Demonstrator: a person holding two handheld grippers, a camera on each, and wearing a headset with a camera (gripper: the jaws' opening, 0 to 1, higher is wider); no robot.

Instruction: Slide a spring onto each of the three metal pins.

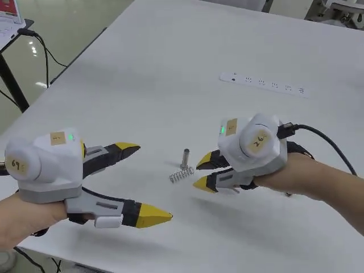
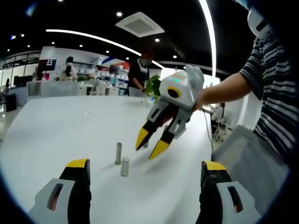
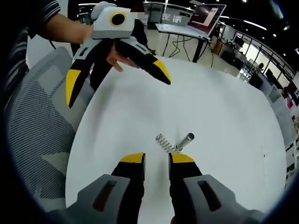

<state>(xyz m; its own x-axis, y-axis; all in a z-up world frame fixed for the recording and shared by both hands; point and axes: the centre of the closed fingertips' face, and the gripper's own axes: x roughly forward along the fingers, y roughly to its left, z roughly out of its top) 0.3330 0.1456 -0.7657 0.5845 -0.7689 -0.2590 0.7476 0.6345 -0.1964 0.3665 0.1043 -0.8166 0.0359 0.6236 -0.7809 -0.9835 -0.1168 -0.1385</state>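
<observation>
One short metal pin (image 1: 185, 158) stands upright on the white table (image 1: 170, 68). A small coil spring (image 1: 178, 176) lies flat just in front of it. My right gripper (image 1: 199, 174) hovers just right of the spring, its yellow tips a little apart and holding nothing. In the right gripper view the spring (image 3: 163, 141) and pin (image 3: 184, 141) lie just beyond my right gripper (image 3: 156, 157). My left gripper (image 1: 149, 182) is wide open at the near left, empty. From the left gripper view, pin (image 2: 118, 153) and spring (image 2: 125, 166) sit ahead of my left gripper (image 2: 145, 164).
A white power strip (image 1: 264, 83) lies at the far right of the table. A black cable (image 1: 324, 139) trails from the right gripper. The table's left edge (image 1: 68, 65) drops to the floor. A grey mesh chair (image 3: 42, 116) stands behind me.
</observation>
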